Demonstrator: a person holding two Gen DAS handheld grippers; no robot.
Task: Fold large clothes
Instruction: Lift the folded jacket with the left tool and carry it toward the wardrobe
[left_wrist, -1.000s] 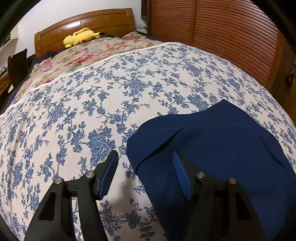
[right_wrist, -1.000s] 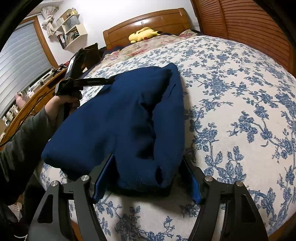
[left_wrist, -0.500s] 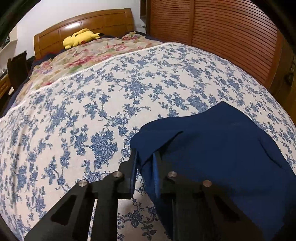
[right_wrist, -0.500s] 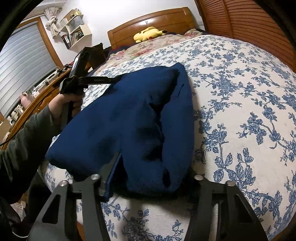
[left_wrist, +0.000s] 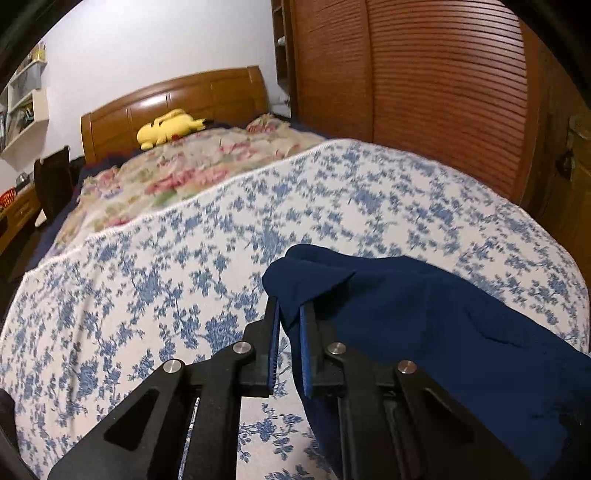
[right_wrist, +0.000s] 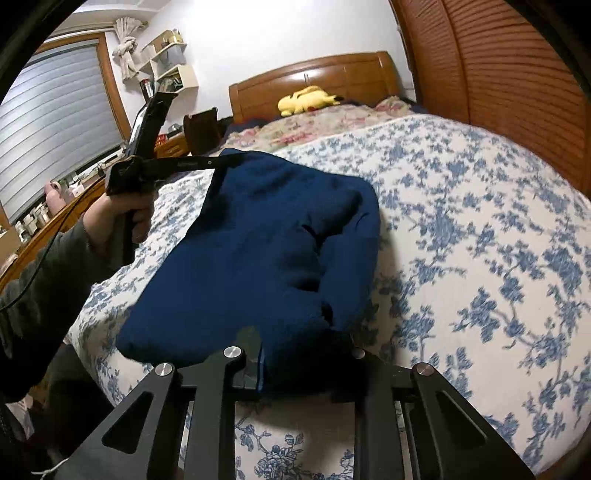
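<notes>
A dark blue garment (right_wrist: 258, 251) lies partly folded on the blue-flowered bedspread (right_wrist: 480, 229). My left gripper (left_wrist: 290, 317) is shut on its far corner (left_wrist: 295, 280) and holds that corner lifted off the bed. The same gripper shows in the right wrist view (right_wrist: 221, 162), pinching the raised far edge. My right gripper (right_wrist: 303, 354) is shut on the thick near edge of the garment, and the cloth bulges over and hides its fingertips. The garment also shows in the left wrist view (left_wrist: 443, 332).
A yellow plush toy (left_wrist: 170, 125) lies by the wooden headboard (left_wrist: 184, 96) on a pink-flowered quilt (left_wrist: 192, 166). Slatted wooden wardrobe doors (left_wrist: 443, 92) line the right side. A dresser with small items (right_wrist: 48, 214) and a blinded window (right_wrist: 55, 114) stand at the left.
Both grippers have closed on the garment, the left on the far corner and the right on the near edge. Both have lifted, raising the cloth off the bed.
</notes>
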